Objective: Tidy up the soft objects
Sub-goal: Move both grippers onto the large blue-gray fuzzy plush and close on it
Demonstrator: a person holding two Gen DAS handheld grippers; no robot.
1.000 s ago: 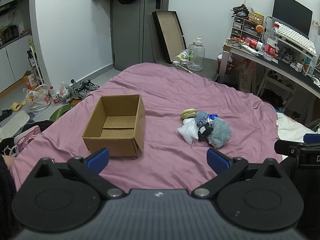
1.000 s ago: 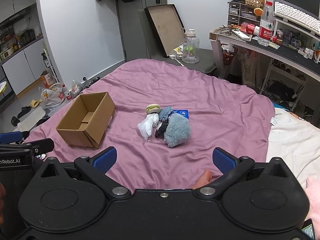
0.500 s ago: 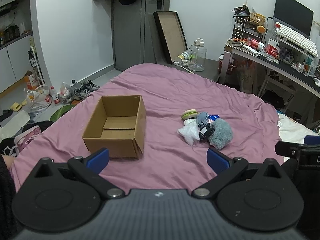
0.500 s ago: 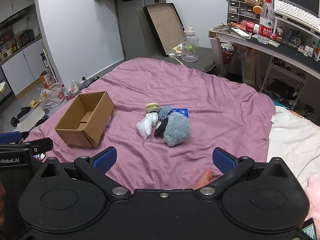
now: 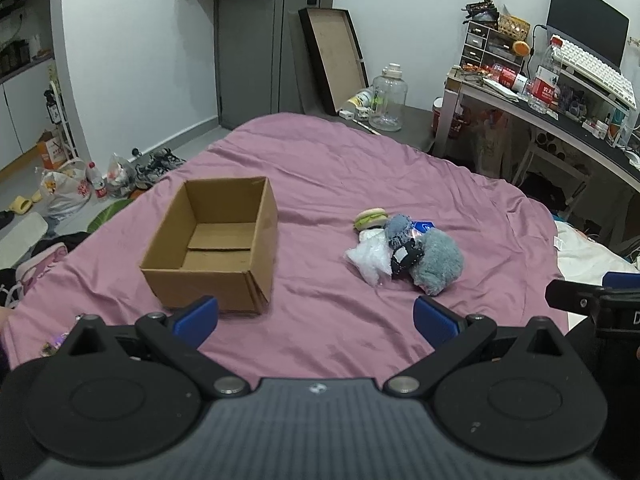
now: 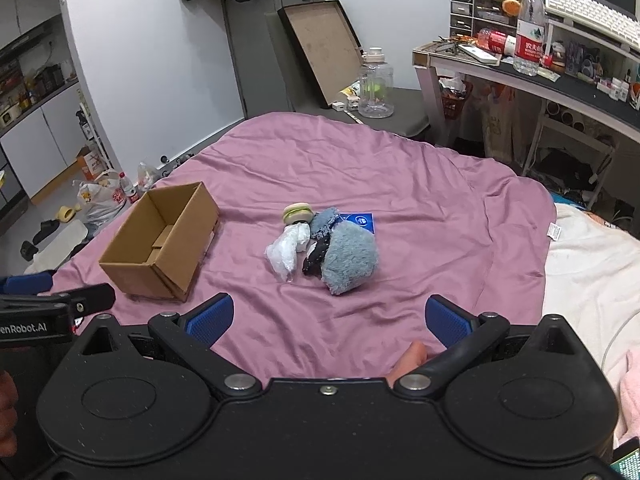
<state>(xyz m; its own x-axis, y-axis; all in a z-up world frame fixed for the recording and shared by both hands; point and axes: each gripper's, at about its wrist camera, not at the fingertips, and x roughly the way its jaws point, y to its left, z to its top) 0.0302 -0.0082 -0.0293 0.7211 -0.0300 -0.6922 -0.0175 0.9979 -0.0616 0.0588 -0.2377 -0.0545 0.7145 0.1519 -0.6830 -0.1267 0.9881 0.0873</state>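
Left wrist view first. Left gripper spread wide, blue pads far apart, nothing between them, hovering above the near edge of the purple bedspread. Cardboard box sitting open-topped on the spread, ahead and to the left, flaps folded flat on its floor, nothing else visible inside. Soft pile right of the box and well apart from it: burger-shaped toy at the back, white crumpled bag in front of it, small blue-grey plush touching a black patterned piece, and large grey-blue plush at the right end. Blue packet peeking out behind the plushes. Tip of the right gripper showing at the far right edge; impossible to judge its opening from here. Clear water jug on a grey surface beyond the bed, cluttered desk at the right.

Right wrist view next. Right gripper also held fully apart, blue pads clear of everything, gripping nothing, poised over the spread's near edge. Pile straight ahead: burger-shaped toy farthest, white crumpled bag left, large grey-blue plush right, black patterned piece wedged between them, blue packet lying flat behind. Cardboard box to the left, apart from the pile. One finger of the left gripper poking in at the left edge.
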